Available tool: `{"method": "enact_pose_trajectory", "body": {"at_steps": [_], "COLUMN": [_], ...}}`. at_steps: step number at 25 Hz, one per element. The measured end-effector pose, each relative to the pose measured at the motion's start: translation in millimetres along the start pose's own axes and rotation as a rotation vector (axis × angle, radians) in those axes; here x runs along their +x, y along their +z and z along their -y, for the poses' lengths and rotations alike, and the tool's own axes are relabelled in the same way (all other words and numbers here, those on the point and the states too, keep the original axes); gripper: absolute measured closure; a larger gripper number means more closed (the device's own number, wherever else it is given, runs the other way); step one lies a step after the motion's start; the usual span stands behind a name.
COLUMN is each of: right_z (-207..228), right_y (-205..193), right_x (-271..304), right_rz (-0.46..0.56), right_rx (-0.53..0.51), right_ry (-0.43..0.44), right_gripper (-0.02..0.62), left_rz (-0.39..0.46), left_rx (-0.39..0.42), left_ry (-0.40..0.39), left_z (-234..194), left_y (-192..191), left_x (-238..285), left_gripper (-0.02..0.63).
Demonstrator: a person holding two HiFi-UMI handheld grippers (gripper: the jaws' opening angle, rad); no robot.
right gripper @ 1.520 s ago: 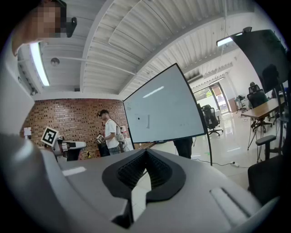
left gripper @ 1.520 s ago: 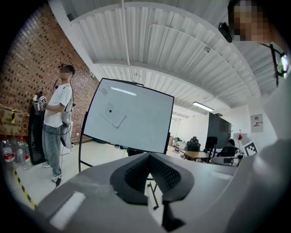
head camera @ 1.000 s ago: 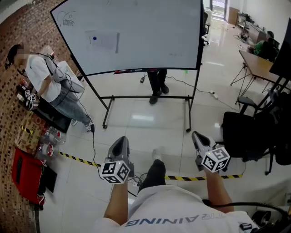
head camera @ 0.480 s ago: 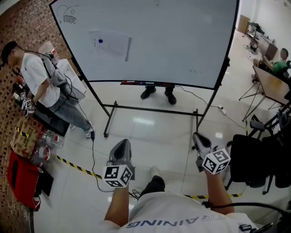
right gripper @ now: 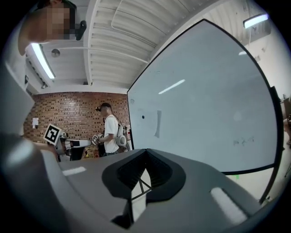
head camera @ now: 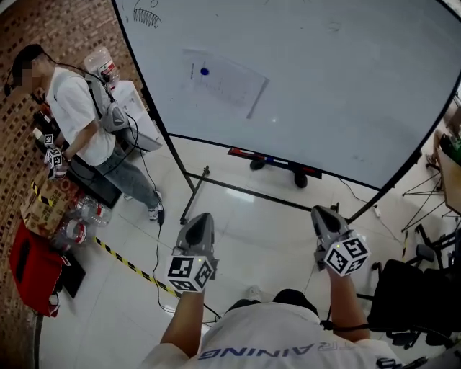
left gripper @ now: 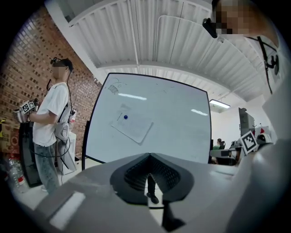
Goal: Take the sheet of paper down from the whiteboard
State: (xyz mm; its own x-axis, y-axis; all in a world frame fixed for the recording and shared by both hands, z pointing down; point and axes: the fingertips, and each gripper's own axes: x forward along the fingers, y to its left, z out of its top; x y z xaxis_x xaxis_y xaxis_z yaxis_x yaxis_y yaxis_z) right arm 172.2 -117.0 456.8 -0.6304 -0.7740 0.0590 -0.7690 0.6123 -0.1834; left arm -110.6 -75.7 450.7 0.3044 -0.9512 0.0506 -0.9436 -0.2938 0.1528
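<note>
- Clenched tight, nothing between the jaws: left gripper, near and left, aimed at the whiteboard.
- Pressed together and empty too: right gripper, near and right, well apart from the board.
- Pinned to the far board's upper left by a blue magnet: sheet of paper, tilted, far from both grippers.
- Far left, beside the brick wall: a standing person in a white shirt.
- Across the floor, near left: striped tape.
</note>
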Motion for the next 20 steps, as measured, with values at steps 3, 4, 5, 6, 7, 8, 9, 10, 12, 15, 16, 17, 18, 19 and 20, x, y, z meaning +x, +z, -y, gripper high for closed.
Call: {"method": "enact_pose_trajectory", "body": {"at_steps": [3,4,5,6,7,8,9,10,12,15,16,17,18,19,20], "right_z": [1,2,3,3,4,6,8,11,18,38,45,51,55,59,64], "right_y": [10,15,20,24,29,34,40,45,54,71,77,83,88,93,99], "right_x": [41,55,69,83,96,109,121,134,161,202,215,228,240,251,260], "right_rz": [-0.007,-0.005,-0.003,0.001,0.006,0.012,0.019,0.025,0.037,0.060,0.068,0.074,0.078,0.081,0.084], "right_rx": [-0.016,-0.022,-0.027,-0.030,-0.031,-0.032,-0.035,-0.038,-0.034,-0.007,0.000,0.001,-0.001,-0.006,-0.010], "right_ry": [0.042,0.056,0.073,0.090,0.108,0.124,0.139,0.152,0.172,0.172,0.168,0.168,0.172,0.177,0.181], "right_gripper": [0.589,0.589,0.589,0.589,0.589,0.589,0.589,0.589,0.589,0.589,0.589,0.589,0.589,0.589,0.589], "left_rz": [0.007,0.012,0.018,0.026,0.036,0.047,0.057,0.065,0.078,0.099,0.101,0.102,0.102,0.103,0.105], "left_rx": [-0.011,-0.011,-0.010,-0.010,-0.011,-0.012,-0.014,-0.014,-0.012,0.006,0.008,0.008,0.011,0.015,0.021], "left_ry": [0.029,0.038,0.045,0.053,0.060,0.066,0.071,0.077,0.094,0.126,0.133,0.138,0.141,0.142,0.140], "left_z": [-24,-31,-38,-45,-52,-58,-64,-70,-83,-103,-109,-115,-120,-123,-125], "left_y": [5,7,11,14,18,21,25,28,34,46,50,54,58,63,67], "left_x": [18,25,33,40,48,55,63,71,90,123,135,148,160,172,183], "left_gripper": [0.604,0.604,0.604,0.604,0.604,0.604,0.604,0.604,0.604,0.604,0.604,0.604,0.604,0.604,0.604]}}
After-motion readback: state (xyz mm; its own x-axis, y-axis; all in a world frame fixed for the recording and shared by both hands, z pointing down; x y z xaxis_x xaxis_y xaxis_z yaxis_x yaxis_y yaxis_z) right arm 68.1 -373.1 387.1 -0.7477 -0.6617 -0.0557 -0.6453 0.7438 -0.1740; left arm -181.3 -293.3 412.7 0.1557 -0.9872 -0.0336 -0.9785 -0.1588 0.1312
